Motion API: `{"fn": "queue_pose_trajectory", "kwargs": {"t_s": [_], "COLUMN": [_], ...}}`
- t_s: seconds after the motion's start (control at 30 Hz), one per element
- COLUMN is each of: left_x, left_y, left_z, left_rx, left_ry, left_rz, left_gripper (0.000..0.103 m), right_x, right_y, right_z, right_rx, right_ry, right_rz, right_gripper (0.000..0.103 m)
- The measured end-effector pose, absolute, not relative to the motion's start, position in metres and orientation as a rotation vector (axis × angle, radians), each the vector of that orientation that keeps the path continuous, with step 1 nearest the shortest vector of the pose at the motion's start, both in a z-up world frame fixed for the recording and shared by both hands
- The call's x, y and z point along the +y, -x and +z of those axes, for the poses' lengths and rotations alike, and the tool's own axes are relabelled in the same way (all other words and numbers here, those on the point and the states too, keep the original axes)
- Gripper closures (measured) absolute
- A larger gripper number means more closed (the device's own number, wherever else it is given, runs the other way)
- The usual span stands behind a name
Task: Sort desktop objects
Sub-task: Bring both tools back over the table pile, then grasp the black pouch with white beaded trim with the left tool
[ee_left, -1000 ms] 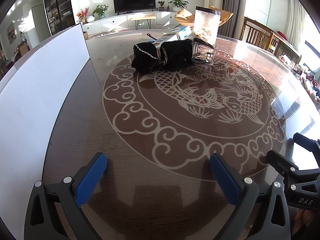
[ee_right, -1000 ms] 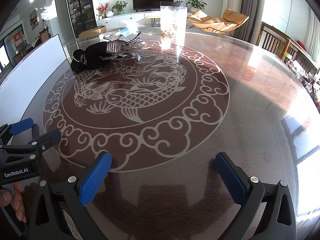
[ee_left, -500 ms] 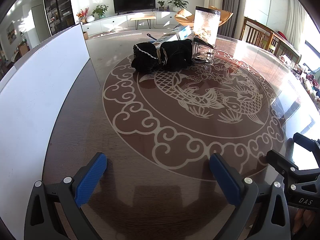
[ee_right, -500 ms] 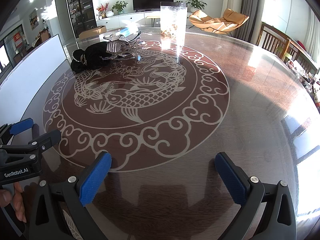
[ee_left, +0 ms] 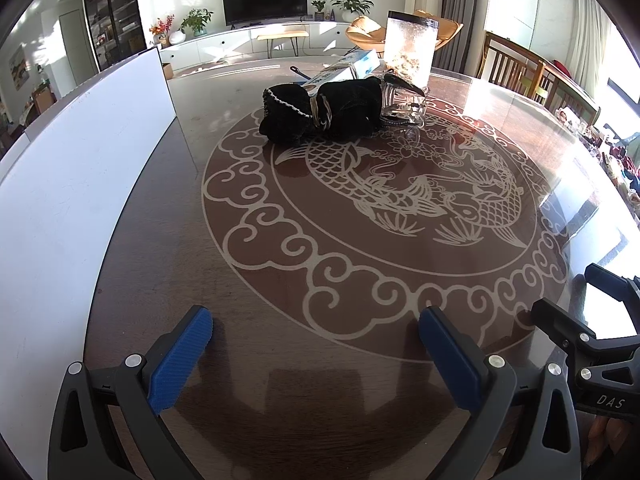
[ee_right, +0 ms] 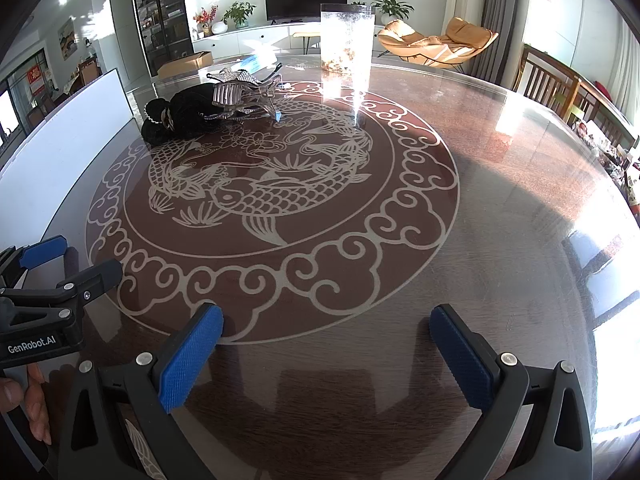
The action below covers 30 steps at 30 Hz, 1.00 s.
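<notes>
Black cloth bundle [ee_left: 320, 114] lies well ahead of my left gripper [ee_left: 314, 344], slightly left of its centre line, at the far edge of the fish motif. From my right gripper [ee_right: 326, 344] it sits far ahead and off to the left [ee_right: 182, 122]. A clear ridged piece [ee_right: 240, 94], maybe a hair claw clip but glare makes it hard to tell, touches the bundle's right end. A blue-and-white box [ee_left: 346, 68] lies just behind both. A tall clear container [ee_right: 347, 38] stands upright beyond them, near dead ahead of the right gripper.

Both grippers spread wide, nothing between the blue pads [ee_left: 182, 354], both low over the table [ee_left: 360, 400] near its close edge. They sit side by side: I see the right one at the left camera's right margin [ee_left: 596, 336], the left one at the right camera's left margin [ee_right: 52, 280], with a hand [ee_right: 24, 404] on its grip.

A white board [ee_left: 80, 184] stands along the table's left side, left of the left gripper.
</notes>
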<state>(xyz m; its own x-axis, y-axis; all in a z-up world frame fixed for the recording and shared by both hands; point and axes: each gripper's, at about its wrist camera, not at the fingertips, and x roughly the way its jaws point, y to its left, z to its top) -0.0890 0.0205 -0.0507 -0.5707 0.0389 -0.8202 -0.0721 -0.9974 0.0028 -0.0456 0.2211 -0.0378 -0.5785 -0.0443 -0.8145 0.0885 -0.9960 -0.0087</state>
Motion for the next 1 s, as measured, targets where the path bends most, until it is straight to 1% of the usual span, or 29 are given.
{"fn": "queue_pose_trajectory", "kwargs": {"t_s": [0.83,1.0], "left_x": [0.02,0.013], "left_y": [0.089,0.105], "left_z": [-0.051,-0.049], "left_rx": [0.057,0.067], "left_ry": [1.423,1.457], "left_rz": [2.726,2.705], "left_gripper": [0.0,0.0], "right_x": [0.221,0.221], "right_y": [0.045,0.045], "right_z": [-0.038,-0.038], "right_rx": [0.074,0.074], "right_ry": [-1.404,-1.404], "right_rz": [-2.726,-2.726], "right_gripper": [0.0,0.0]}}
